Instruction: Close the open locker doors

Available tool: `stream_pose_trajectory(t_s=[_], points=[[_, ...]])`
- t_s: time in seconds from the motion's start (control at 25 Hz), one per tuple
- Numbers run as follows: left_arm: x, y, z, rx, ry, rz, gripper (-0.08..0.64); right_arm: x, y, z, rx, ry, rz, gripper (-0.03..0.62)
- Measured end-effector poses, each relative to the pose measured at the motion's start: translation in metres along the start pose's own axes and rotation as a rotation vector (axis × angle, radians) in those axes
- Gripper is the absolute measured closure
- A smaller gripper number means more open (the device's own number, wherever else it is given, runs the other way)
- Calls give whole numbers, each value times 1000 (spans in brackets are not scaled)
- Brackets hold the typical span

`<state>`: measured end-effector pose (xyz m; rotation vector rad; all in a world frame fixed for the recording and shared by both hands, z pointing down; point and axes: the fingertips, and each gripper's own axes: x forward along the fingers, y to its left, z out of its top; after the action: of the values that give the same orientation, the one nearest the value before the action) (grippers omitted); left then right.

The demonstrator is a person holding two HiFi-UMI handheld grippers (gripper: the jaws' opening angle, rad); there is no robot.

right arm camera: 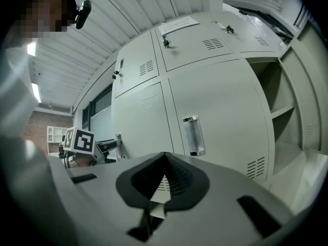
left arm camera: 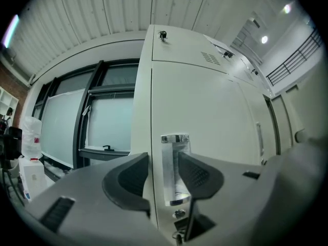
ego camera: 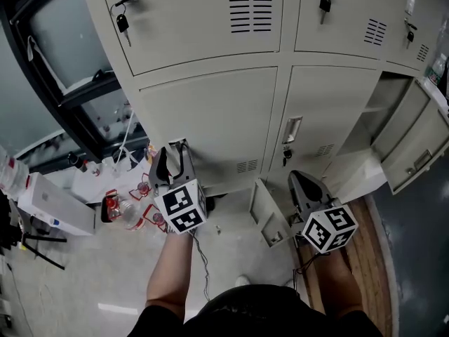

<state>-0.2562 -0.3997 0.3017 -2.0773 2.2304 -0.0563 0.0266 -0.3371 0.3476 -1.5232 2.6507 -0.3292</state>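
The open locker door (ego camera: 415, 144) runs off the head view's right edge.

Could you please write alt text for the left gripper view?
The left gripper's jaws stand apart around a shiny metal handle on a beige locker door, with a gap beside the handle. Dark-framed windows show to the left of the lockers.

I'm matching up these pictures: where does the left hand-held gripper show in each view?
Head view: left hand-held gripper left of centre, at the lower left door's edge.
Left gripper view: its jaws at the bottom, astride a chrome handle.
Right gripper view: small at left, beside its marker cube.
Shared landmark: the upper left locker's key.
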Motion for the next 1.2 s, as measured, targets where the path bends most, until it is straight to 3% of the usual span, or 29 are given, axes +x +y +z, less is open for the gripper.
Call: stream_pose_trajectory(t_s=[0.52, 1.2], points=[[2, -7, -5, 95, -12, 47, 359, -2, 6, -4, -5, 11, -2, 592], [-9, -14, 7, 83, -32, -9, 328, -11, 13, -4, -11, 7, 3, 592]])
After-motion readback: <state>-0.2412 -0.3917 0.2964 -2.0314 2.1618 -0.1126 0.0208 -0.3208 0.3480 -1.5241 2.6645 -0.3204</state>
